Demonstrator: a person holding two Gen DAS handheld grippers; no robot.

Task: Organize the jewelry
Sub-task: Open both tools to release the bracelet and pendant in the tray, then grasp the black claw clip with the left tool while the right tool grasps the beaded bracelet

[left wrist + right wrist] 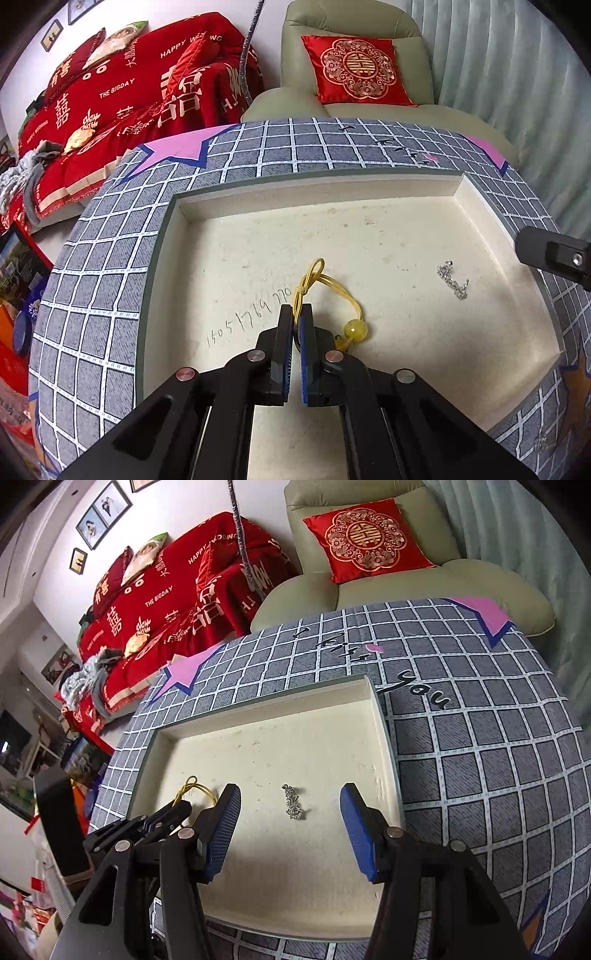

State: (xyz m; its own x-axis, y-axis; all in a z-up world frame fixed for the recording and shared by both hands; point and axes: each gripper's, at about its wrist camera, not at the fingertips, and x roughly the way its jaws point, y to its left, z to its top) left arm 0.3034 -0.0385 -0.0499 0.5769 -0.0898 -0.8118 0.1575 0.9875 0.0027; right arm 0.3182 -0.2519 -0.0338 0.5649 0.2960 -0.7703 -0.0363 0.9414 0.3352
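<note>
Pinching yellow cord bracelet (pixel 325 291) between left jaws; silver chain (pixel 293 805) ahead of right jaws.

Both wrist views look down, forward, close over white tray (pixel 369 236) (pixel 295 738); share tray, sofa behind

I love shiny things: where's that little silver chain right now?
The silver chain lies loose in the white tray, ahead of the open right gripper, right of the yellow cord bracelet.

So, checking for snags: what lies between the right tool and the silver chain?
Only bare tray floor, in the right wrist view, separates the open right tool from the silver chain.
</note>
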